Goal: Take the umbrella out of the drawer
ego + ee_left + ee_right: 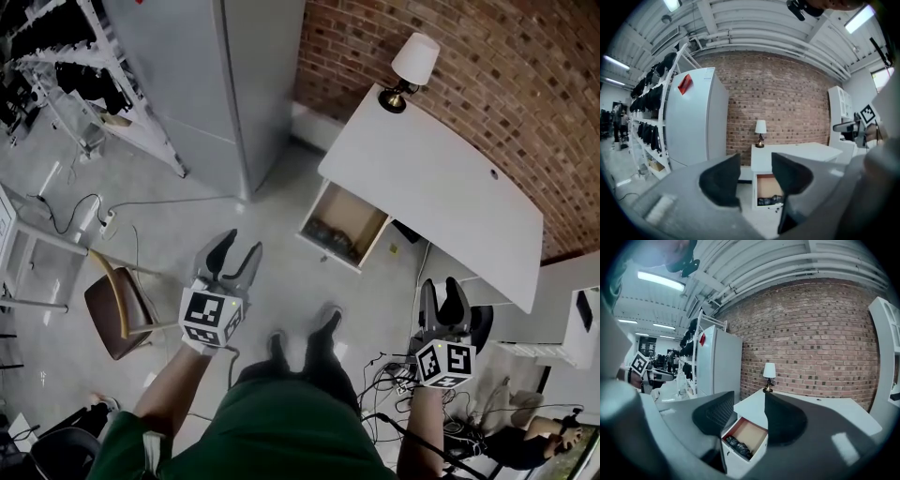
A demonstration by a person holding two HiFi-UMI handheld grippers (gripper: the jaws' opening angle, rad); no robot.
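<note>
A white desk (441,178) stands against the brick wall, and its drawer (342,230) is pulled out. A dark folded umbrella (330,236) lies at the drawer's front; it also shows in the left gripper view as the umbrella (769,200) and in the right gripper view as the umbrella (737,446). My left gripper (240,247) is held out over the floor, well short of the drawer, open and empty. My right gripper (441,287) hovers below the desk's near edge, also open with nothing between its jaws. Both point toward the desk.
A small table lamp (412,64) sits on the desk's far corner. A tall grey cabinet (220,75) stands left of the desk, with a shelf rack (84,66) beyond it. A wooden chair (117,305) is at my left, cables (394,370) lie by my feet.
</note>
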